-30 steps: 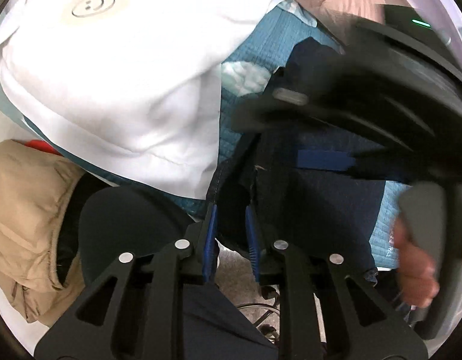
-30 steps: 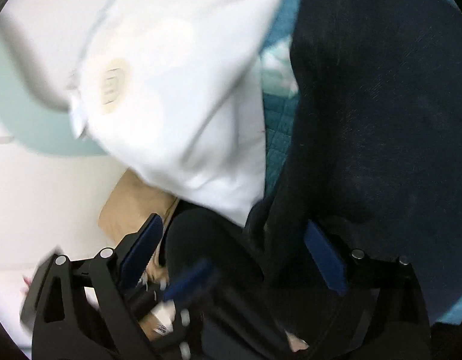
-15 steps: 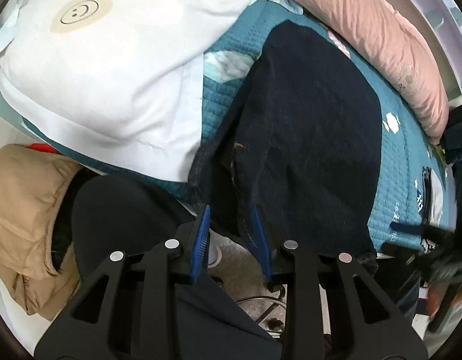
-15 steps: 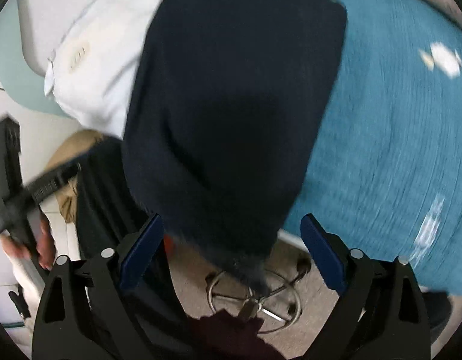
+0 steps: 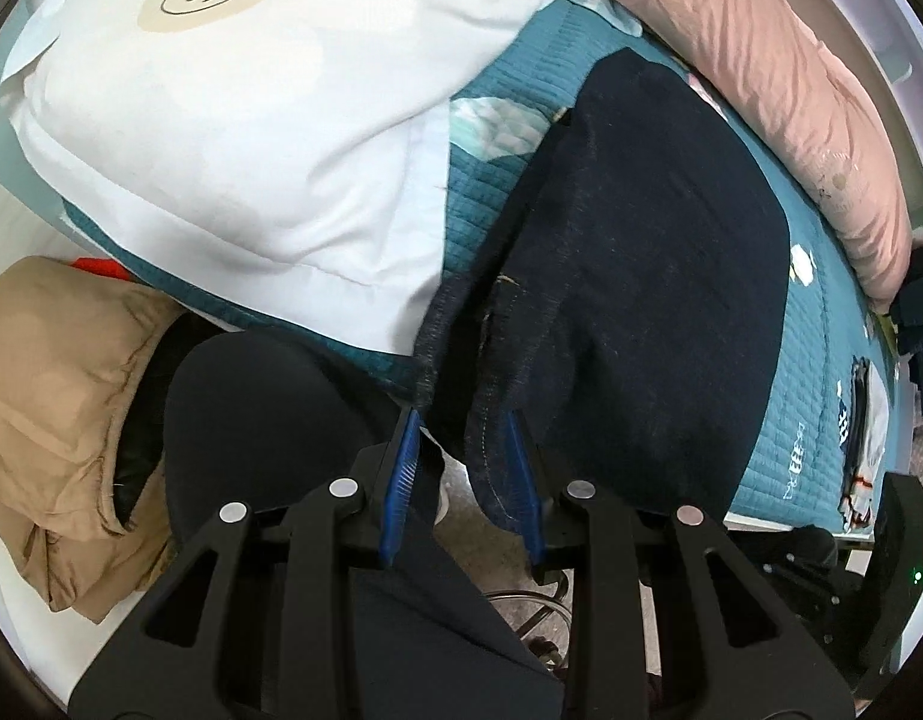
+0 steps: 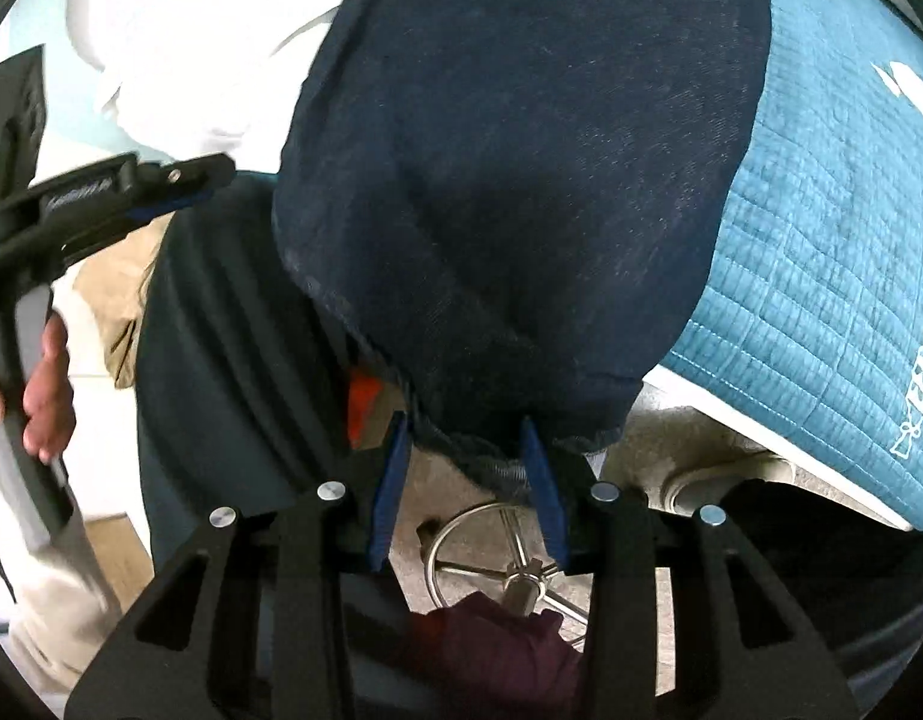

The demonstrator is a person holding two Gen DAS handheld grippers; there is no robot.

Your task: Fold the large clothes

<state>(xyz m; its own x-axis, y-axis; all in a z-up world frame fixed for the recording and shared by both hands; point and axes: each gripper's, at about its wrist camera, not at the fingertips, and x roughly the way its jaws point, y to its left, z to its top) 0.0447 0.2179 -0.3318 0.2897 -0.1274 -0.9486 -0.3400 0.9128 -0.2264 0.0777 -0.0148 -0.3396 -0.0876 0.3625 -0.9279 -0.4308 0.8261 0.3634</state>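
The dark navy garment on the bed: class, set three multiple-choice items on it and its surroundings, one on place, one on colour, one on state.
1. Where does the navy garment lie?
A. on the teal quilt, its near end hanging off the bed's edge
B. on the floor
C. on top of the pillow

2. What colour is the bedding along the quilt's far side?
A. green
B. pink
C. yellow

3. What sits between the right gripper's pads?
A. nothing
B. the pillow's corner
C. the garment's hanging hem

Answers: 1 A, quilt shows around it; 2 B, the pink bedding; 3 C, the jaws are closing around the hem.
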